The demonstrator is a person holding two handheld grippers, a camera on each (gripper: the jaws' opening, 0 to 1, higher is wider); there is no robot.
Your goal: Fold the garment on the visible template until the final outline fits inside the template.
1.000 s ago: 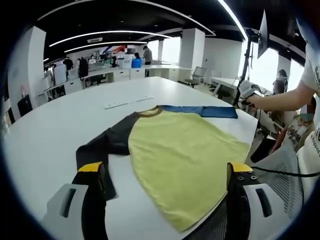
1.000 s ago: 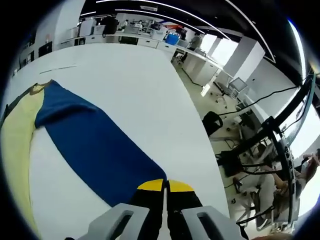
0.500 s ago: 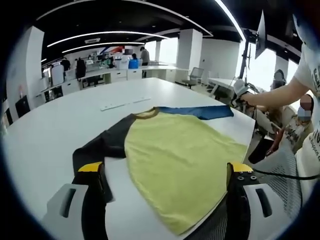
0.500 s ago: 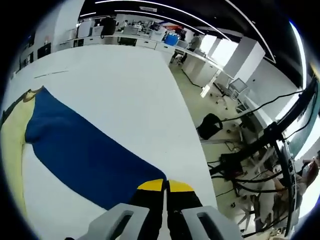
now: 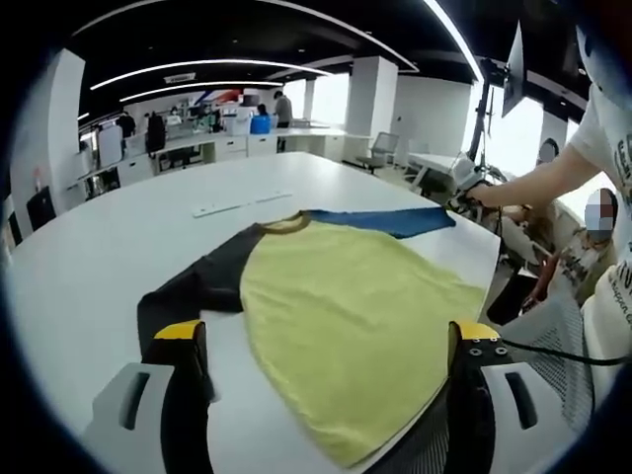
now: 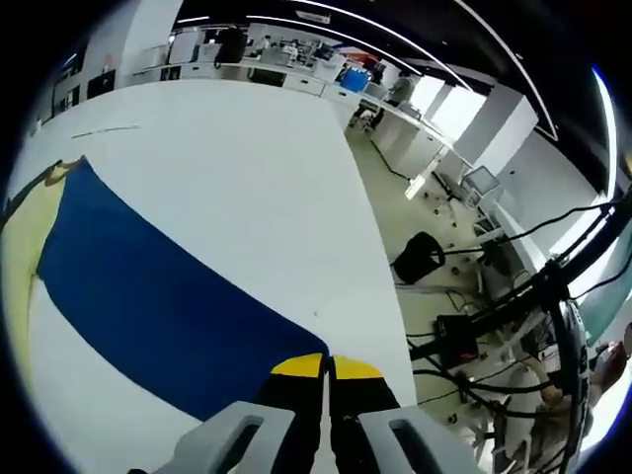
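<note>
A shirt lies flat on the white table (image 5: 89,257). Its body is yellow (image 5: 346,316), with one black sleeve (image 5: 202,281) and one blue sleeve (image 5: 395,219). My left gripper (image 5: 326,332) hangs open and wide over the shirt's near side, its left jaw close to the black cuff. In the left gripper view a hand holds my right gripper (image 5: 462,180) at the end of the blue sleeve. In the right gripper view that gripper (image 6: 326,366) is shut on the cuff of the blue sleeve (image 6: 148,291), which stretches away to the yellow body (image 6: 14,262).
A pale strip (image 5: 242,204) lies on the table beyond the collar. The table's edge (image 6: 380,267) runs close to the blue cuff, with floor, cables and an office chair (image 6: 420,255) past it. A person's arm (image 5: 538,183) reaches in from the right. Desks and people stand far back.
My right gripper, still shut on the blue cuff, has drawn the sleeve out; it now lies straighter and flatter. The left gripper has stayed open over the shirt.
</note>
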